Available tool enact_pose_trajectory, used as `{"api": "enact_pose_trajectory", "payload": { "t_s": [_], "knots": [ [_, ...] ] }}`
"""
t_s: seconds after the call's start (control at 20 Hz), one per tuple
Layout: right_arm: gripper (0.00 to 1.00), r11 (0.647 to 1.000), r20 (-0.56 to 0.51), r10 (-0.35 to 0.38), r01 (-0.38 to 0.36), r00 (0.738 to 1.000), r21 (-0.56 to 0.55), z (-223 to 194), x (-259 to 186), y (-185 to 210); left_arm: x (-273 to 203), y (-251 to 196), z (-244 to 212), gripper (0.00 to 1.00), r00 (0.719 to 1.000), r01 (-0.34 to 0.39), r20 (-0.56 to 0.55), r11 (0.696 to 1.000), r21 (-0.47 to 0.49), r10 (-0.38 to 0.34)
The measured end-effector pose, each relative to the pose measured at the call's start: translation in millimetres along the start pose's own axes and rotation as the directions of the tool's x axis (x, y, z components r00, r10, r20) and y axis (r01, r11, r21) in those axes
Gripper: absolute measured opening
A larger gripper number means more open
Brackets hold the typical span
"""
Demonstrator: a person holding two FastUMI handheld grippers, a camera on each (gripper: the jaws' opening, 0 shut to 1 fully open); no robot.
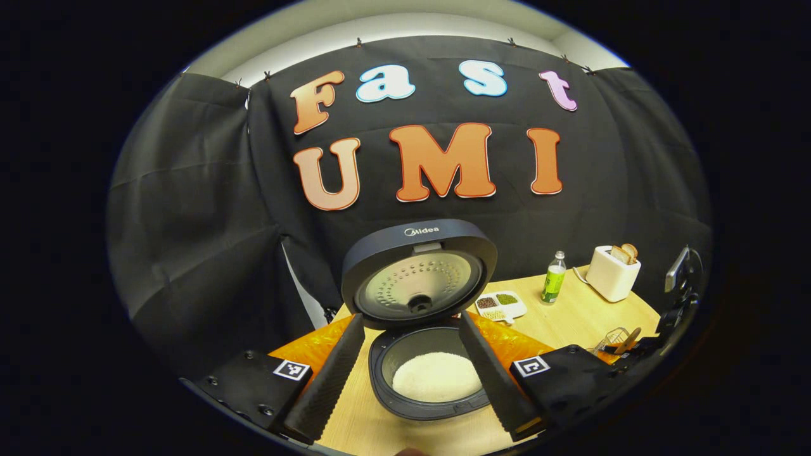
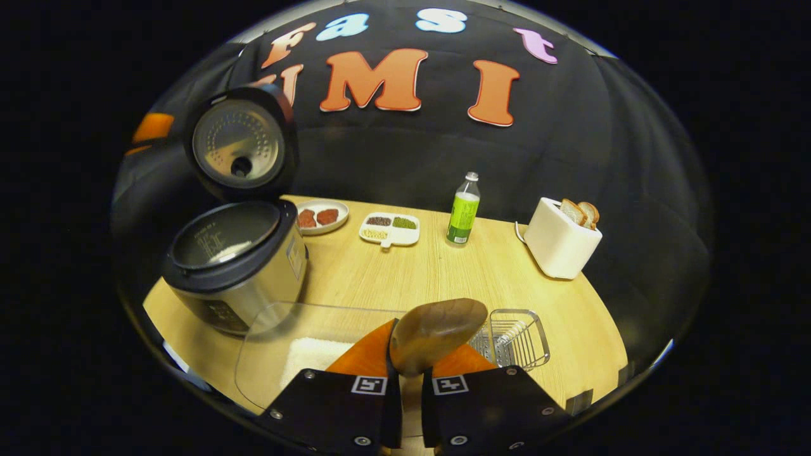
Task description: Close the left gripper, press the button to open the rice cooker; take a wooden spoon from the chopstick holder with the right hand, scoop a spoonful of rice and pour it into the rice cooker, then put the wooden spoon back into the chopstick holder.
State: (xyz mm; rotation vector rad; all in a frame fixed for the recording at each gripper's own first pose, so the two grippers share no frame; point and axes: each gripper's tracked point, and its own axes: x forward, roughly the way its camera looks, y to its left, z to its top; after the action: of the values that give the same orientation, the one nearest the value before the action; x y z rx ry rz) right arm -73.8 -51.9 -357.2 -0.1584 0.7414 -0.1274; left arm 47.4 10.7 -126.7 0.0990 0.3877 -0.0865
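Note:
The rice cooker (image 1: 431, 386) stands with its lid (image 1: 419, 272) up and white rice in the pot. My left gripper (image 1: 410, 318) is open, its two black fingers spread to either side of the pot, holding nothing. My right gripper (image 2: 408, 380) is shut on the wooden spoon (image 2: 437, 332). The spoon's bowl hangs over the table between a clear rice container (image 2: 304, 361) and the wire chopstick holder (image 2: 513, 339); no rice shows on it. From this side the open cooker (image 2: 234, 266) stands to the left. The holder (image 1: 613, 339) also appears at the table's right in the left gripper view.
At the back of the wooden table (image 2: 443, 272) are a plate of red pieces (image 2: 322, 216), a divided dish of grains (image 2: 389, 228), a green bottle (image 2: 463, 212) and a white toaster with bread (image 2: 561, 244). Black cloth walls the booth.

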Motion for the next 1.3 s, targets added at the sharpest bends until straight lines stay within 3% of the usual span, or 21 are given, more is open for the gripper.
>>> {"api": "enact_pose_trajectory", "payload": {
  "t_s": [0.1,0.15,0.2,0.3,0.35,0.4,0.5,0.55,0.6,0.7,0.8,0.85,1.0,1.15,1.2,1.3],
  "knots": [
    [0.12,0.999,0.015,-0.028,0.028,1.000,-0.029,-7,2,4,2,3,-2,0.94,1.000,0.002,-0.005,1.000,0.011,-0.002],
    [0.12,0.999,0.028,-0.041,0.041,0.999,-0.031,-6,1,7,3,5,-3,1.00,1.000,0.002,-0.007,1.000,0.018,-0.002],
    [0.12,0.998,0.026,-0.049,0.050,0.998,-0.034,-10,-1,8,5,7,-4,0.94,1.000,0.003,-0.010,1.000,0.023,-0.003],
    [0.12,0.999,0.026,-0.046,0.047,0.999,-0.029,-15,-5,16,8,7,-6,1.00,1.000,0.012,-0.021,1.000,0.023,-0.012],
    [0.11,0.998,0.024,-0.039,0.040,0.999,-0.042,-17,-7,19,9,6,-7,0.94,1.000,0.019,-0.024,1.000,0.024,-0.019],
    [0.10,0.999,0.019,-0.026,0.027,0.999,-0.045,-21,-12,23,11,5,-7,1.00,0.999,0.026,-0.025,0.999,0.029,-0.026],
    [0.10,0.999,0.011,-0.023,0.023,1.000,-0.039,-23,-15,26,14,3,-7,0.94,0.999,0.039,-0.022,0.998,0.043,-0.039],
    [0.10,1.000,-0.012,-0.002,0.002,1.000,-0.003,-26,-17,30,15,1,-8,1.00,0.999,0.047,-0.024,0.998,0.052,-0.046],
    [0.10,0.999,-0.007,0.002,-0.002,1.000,0.039,-20,-26,35,15,0,-7,0.94,0.998,0.053,-0.022,0.997,0.060,-0.051],
    [0.10,0.993,-0.027,0.041,-0.038,0.999,0.110,-24,-23,40,15,0,-6,1.00,0.998,0.061,-0.015,0.995,0.075,-0.060],
    [0.10,0.978,-0.042,0.092,-0.083,0.995,0.192,-24,-25,54,17,1,-8,1.00,0.998,0.066,-0.015,0.994,0.081,-0.065],
    [0.10,0.972,-0.038,0.108,-0.098,0.993,0.215,-23,-26,59,17,2,-9,0.94,0.998,0.066,-0.016,0.994,0.083,-0.065],
    [0.10,0.952,-0.032,0.167,-0.152,0.985,0.267,-21,-26,76,18,11,-12,1.00,0.998,0.052,-0.022,0.995,0.079,-0.051],
    [0.10,0.891,-0.029,0.253,-0.221,0.967,0.396,-20,-23,96,16,18,-14,1.00,0.999,0.038,-0.027,0.997,0.065,-0.036],
    [0.10,0.872,-0.032,0.266,-0.226,0.963,0.435,-21,-21,98,16,20,-14,0.94,0.999,0.035,-0.028,0.997,0.065,-0.033],
    [0.09,0.841,-0.035,0.271,-0.219,0.962,0.494,-21,-13,93,15,22,-14,1.00,0.999,0.028,-0.024,0.997,0.075,-0.026]
  ]
}}
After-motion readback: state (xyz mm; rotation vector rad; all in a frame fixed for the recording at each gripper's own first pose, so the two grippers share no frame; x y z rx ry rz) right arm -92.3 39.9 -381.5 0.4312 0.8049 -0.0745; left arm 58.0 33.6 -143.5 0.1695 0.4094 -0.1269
